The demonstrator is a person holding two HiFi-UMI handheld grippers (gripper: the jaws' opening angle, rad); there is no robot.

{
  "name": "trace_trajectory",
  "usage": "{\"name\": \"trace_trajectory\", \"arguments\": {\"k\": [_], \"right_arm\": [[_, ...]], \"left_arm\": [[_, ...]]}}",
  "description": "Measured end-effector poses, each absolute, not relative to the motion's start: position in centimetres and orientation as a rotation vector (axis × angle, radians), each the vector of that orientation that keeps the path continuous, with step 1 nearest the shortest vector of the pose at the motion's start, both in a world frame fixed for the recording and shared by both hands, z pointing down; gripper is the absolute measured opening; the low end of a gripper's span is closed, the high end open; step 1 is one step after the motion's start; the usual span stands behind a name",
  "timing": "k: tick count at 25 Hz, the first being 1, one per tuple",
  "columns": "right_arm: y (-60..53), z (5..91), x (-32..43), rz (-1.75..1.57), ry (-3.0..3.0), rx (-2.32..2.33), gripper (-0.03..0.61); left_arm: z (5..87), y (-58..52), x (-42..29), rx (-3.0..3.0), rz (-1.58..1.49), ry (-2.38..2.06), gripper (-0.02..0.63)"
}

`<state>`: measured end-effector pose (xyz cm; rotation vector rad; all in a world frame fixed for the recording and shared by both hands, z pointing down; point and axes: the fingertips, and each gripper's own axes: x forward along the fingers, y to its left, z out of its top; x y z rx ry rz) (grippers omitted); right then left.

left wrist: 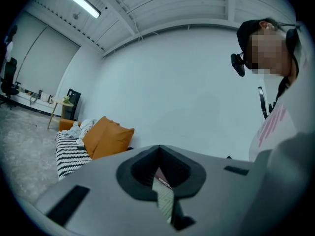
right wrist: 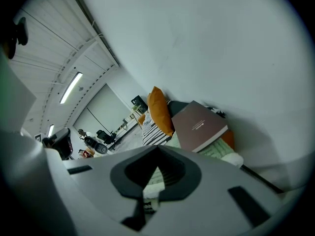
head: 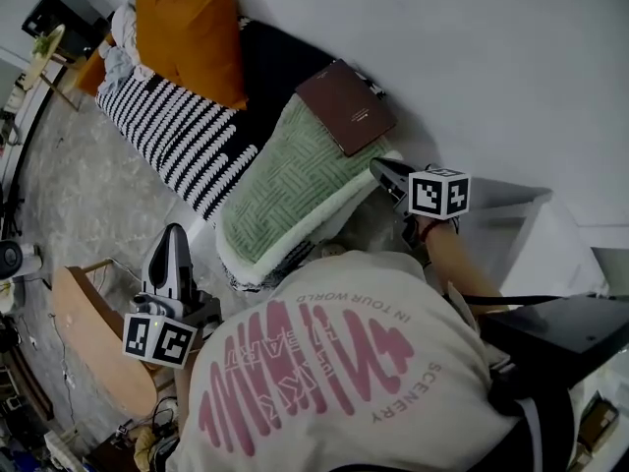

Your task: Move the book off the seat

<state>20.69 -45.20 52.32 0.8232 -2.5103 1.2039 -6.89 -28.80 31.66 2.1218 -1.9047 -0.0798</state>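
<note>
Book (head: 346, 106) lay on green blanket (head: 295, 180) by wall (head: 491, 47); right tool (head: 387, 172), closed and empty, near it; left tool (head: 173, 238) closed, empty.

book (left wrist: 161, 177) mostly hidden behind left tool (left wrist: 167, 203)

White wall (head: 511, 67) — speckled floor (head: 84, 209)

one book (head: 346, 106), one green blanket (head: 295, 180), one striped throw (head: 167, 126), two grippers: left gripper (head: 174, 232), right gripper (head: 381, 170)
</note>
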Motion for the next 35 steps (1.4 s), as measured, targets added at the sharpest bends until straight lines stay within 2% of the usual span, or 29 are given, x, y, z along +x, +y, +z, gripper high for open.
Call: {"name": "trace_trajectory", "arguments": {"k": [17, 29, 31, 33, 35], "right_arm": [[-47.1, 58.3, 20.2, 1.615, -2.437, 0.825, 0.011], [-50.0, 60.4, 20.8, 1.705, -2.439, 0.898, 0.015], [-50.0, 60.9, 20.9, 1.739, -2.425, 0.903, 0.051], [-50.0, 61.5, 21.0, 1.799, -2.409, 0.896, 0.137], [-50.3, 62.0, 21.2, 1.862, -2.394, 0.92, 0.162]], "left_arm": [[34.7, -32.5, -6.5, 2.049, 0.058, -1.869, 0.008], [38.5, -31.2, -7.8, 1.868, 0.057, -1.886, 0.008], [38.4, -31.0, -7.9, 1.855, 0.056, -1.879, 0.008], [38.2, -30.9, -7.8, 1.849, 0.05, -1.874, 0.008], [38.1, -31.1, -7.9, 1.851, 0.05, -1.87, 0.008]]}}
